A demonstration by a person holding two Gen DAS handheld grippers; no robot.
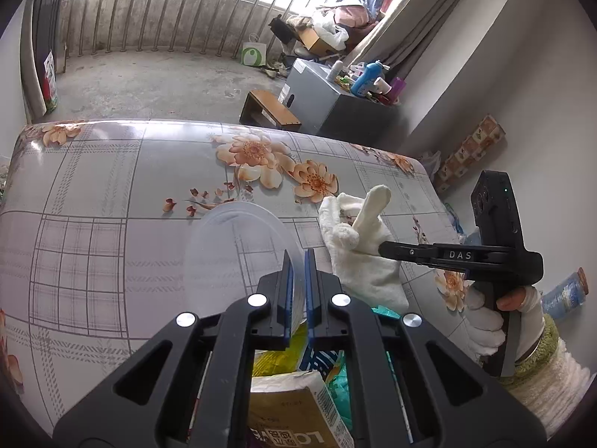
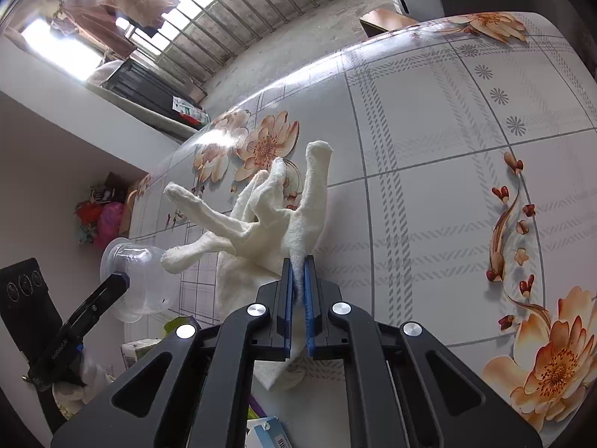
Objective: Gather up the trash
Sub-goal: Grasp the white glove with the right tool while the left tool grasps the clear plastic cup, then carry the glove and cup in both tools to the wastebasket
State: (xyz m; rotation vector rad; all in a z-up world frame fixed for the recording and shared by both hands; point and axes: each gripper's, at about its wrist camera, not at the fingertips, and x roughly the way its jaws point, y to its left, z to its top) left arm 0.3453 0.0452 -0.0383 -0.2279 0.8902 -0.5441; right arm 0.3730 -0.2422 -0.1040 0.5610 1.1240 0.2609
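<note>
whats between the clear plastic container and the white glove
Nothing solid: in the right wrist view the clear plastic container, pinched by the left gripper, hangs just left of the white glove; only tablecloth shows behind the gap.

Cup (image 1: 238,246) left of glove (image 1: 358,254), both above table (image 1: 112,194)

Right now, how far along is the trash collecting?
Partly done, it seems: wrappers and packets already sit piled below the table edge, in something I can't make out. In hand: the left tongs grip a clear cup, and the right tongs pinch a white glove off the table. Left: dropping both; no other trash shows on the table.
</note>
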